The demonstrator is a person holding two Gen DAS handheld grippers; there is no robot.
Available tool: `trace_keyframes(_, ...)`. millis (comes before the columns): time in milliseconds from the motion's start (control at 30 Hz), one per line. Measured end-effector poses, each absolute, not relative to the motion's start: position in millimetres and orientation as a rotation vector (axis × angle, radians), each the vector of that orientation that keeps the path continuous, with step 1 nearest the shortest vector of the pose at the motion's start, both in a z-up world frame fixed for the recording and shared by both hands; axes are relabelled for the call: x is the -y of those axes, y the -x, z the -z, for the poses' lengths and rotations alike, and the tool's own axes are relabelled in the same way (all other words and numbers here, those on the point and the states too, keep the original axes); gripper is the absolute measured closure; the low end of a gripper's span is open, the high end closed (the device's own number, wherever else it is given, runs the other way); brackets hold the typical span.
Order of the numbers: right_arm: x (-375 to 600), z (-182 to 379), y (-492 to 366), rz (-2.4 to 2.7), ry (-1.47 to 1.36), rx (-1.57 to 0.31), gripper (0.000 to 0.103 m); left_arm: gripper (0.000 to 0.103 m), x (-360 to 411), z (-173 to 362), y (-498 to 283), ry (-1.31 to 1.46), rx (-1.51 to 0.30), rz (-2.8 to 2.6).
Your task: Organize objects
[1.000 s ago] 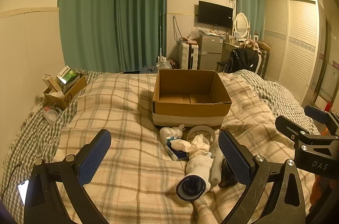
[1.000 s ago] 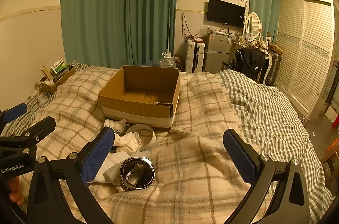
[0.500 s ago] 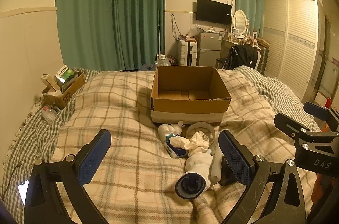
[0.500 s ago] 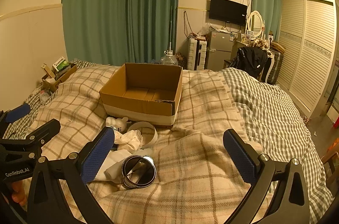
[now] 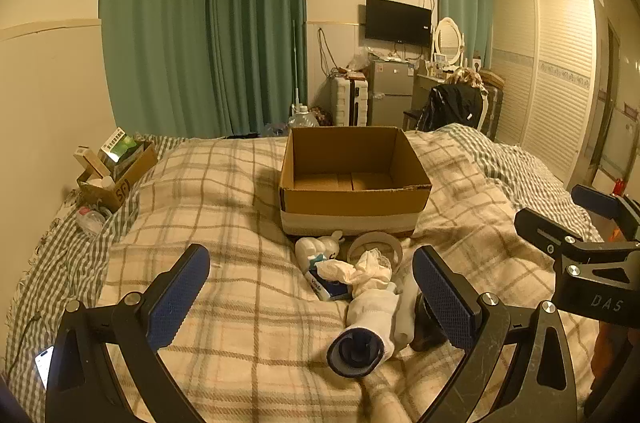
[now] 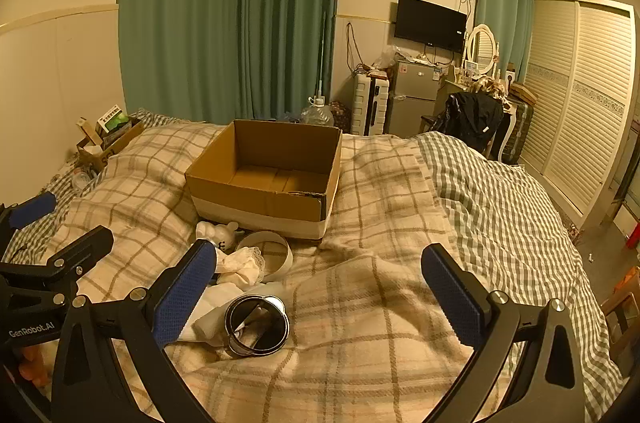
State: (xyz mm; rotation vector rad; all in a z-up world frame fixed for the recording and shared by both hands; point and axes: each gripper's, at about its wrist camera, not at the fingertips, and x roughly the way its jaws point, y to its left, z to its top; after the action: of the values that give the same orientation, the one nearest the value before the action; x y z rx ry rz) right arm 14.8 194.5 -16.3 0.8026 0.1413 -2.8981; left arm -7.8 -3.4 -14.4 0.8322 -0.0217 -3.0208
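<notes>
An open, empty cardboard box [image 5: 354, 189] [image 6: 266, 179] sits on the plaid bed. In front of it lies a pile: a white toy figure [image 5: 318, 247] [image 6: 218, 233], a tape ring [image 5: 376, 247] [image 6: 266, 253], a crumpled white cloth [image 5: 360, 269] [image 6: 240, 263], a blue tube [image 5: 326, 285], a white sock [image 5: 366, 323] [image 6: 210, 319] and a dark glass jar [image 6: 256, 329] on its side. My left gripper [image 5: 312, 295] is open and empty above the blanket, just short of the pile. My right gripper [image 6: 320, 291] is open and empty, with the pile at its left finger.
A small carton with boxes [image 5: 114, 169] and a bottle [image 5: 90, 219] lie at the bed's left edge. A phone [image 5: 44, 363] lies near the left. A green checked quilt [image 6: 512, 219] covers the right side. Fridge, suitcase and chair stand beyond the bed.
Both grippers have shifted slightly, so the box and pile sit a little lower and closer in view. The jaws stay open and the objects have not moved.
</notes>
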Motion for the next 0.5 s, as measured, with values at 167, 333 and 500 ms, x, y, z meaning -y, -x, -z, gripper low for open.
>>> trace_keyframes(167, -196, 21, -13, 2.899, -0.823, -0.150, 0.000, 0.000, 2, 21, 11, -0.870, 0.023, 3.010)
trace_keyframes(333, -199, 31, -7, 2.883, -0.869, -0.144, 0.000, 0.000, 1, 38, 17, -0.960, 0.021, 2.983)
trace_keyframes(500, -206, 50, 2, 2.840, -0.958, -0.094, 0.000, 0.000, -6, 75, 36, -1.194, 0.054, 2.882)
